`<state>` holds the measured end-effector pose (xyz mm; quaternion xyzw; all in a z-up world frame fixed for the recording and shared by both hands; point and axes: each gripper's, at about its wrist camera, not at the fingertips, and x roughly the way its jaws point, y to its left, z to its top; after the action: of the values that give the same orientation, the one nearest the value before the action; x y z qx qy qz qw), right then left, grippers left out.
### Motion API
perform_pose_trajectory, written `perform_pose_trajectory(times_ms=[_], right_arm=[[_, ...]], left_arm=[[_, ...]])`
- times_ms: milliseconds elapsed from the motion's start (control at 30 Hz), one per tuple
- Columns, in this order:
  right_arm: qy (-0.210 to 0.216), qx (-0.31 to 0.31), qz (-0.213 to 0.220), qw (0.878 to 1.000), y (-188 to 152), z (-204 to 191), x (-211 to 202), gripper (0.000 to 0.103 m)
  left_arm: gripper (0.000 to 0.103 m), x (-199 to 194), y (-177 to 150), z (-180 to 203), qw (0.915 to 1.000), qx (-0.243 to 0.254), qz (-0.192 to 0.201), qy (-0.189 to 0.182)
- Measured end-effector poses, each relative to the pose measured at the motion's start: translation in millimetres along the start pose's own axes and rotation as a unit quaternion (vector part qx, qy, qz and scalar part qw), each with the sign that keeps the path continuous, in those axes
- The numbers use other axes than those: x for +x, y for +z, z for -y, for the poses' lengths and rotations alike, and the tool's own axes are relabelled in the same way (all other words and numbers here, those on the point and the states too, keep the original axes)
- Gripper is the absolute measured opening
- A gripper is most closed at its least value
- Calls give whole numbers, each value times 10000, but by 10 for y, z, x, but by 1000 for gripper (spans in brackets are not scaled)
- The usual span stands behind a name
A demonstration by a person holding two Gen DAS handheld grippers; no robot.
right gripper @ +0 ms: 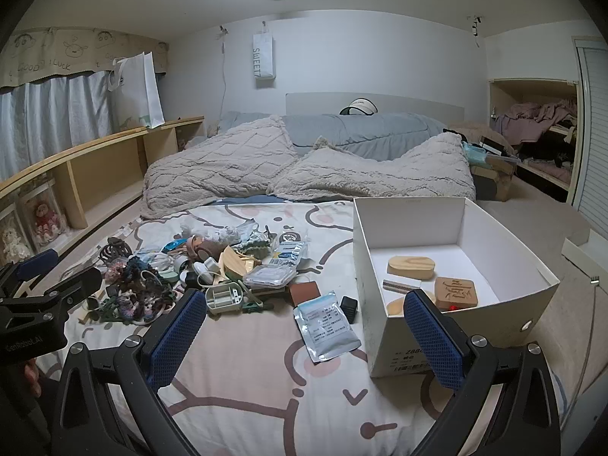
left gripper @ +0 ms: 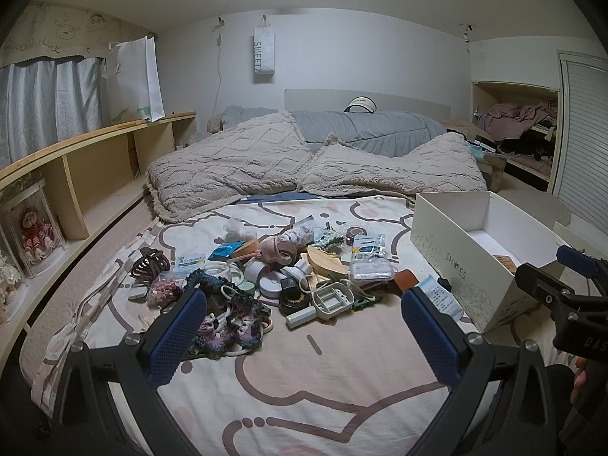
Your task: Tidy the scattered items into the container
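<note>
1. Our left gripper [left gripper: 304, 326] hangs above the bedsheet [left gripper: 342, 380] with its 2 blue pads spread wide and nothing between them; the crochet piece [left gripper: 231, 315] lies just beside the left pad.
2. Our right gripper [right gripper: 304, 334] is likewise spread wide and empty, low over the sheet, with the foil sachet [right gripper: 326, 326] between its fingers in view and the shoe box [right gripper: 448, 338] just past its right pad.
3. The scattered items sit in 1 tangled heap [left gripper: 273, 273] near the middle of the bed, left of the box; a few wooden pieces [right gripper: 455, 292] already lie inside it.
4. We judge the tangle as the main risk: loops and cords [left gripper: 235, 277] run through the crochet, so closing on 1 thing could drag neighbours out and spill them.
5. The sachet lies flat on soft bedding; the pads may pinch the sheet with it, or slide off it.
6. The box is light card near the bed's right edge; a knock from our right gripper could push it off.
7. With both grippers close together, we could collide reaching for the same spot.
</note>
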<state>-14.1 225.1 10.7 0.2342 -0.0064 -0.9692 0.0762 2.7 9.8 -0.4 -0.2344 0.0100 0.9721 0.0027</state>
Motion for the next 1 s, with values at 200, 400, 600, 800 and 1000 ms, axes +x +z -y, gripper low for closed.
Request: perform_pose_trajectory(times_ms=[200,400,600,800,1000], right_arm=[[4,-9,-29,10000,-2,-7,16,103],[15,-7,-99,10000,-28,-21,67,103],[26,-16,-218,9998,-71,-49,170,103],[132,-36,-379,9992,-131,-117,299,103],[246,-131,-568,9980,-210,-215,445,103]], left_arm=[[103,6,-7,0,10000,-4,-10,7],[103,80,-76,-61,9999,-77,-85,33],[103,171,-120,-179,9996,-164,-205,109],[103,330,-165,-365,9980,-330,-436,306],[103,476,-225,-571,9951,-593,-649,461]])
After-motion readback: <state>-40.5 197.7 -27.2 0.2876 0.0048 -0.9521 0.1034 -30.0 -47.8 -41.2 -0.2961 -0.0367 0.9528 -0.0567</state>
